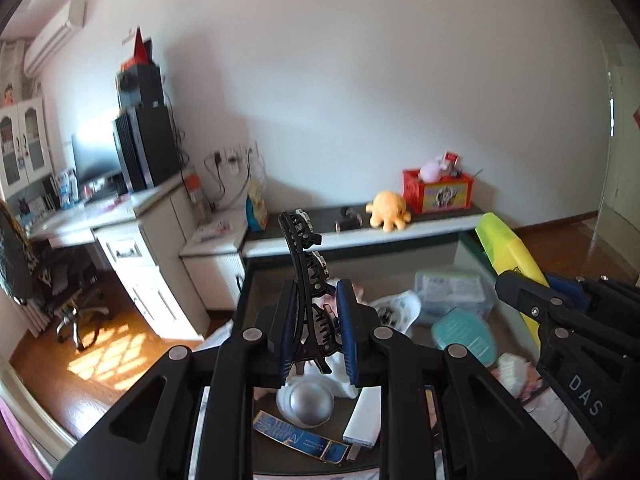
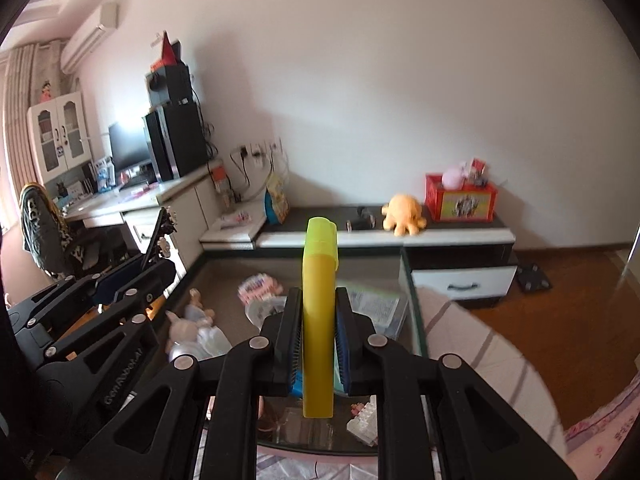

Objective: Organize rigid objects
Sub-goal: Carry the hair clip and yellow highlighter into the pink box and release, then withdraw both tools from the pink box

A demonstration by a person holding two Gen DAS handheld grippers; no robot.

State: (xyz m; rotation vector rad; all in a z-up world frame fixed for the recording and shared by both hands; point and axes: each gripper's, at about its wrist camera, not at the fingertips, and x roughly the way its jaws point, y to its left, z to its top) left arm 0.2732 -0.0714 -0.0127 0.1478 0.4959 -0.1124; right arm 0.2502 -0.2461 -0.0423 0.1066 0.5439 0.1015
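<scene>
Your left tool (image 1: 314, 332) grips a black hair clip (image 1: 306, 268) upright, while your right tool (image 2: 318, 344) clamps a yellow highlighter (image 2: 319, 308) above the counter (image 2: 224, 276).

"DAS" on right tongs (image 1: 516, 280), perhaps truncated.

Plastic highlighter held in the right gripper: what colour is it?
Yellow highlighter, paler cap; clearest in the right wrist view.

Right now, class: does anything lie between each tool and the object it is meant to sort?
No. The left tool already grips the black hair claw, and the right tool grips the yellow highlighter.
</scene>
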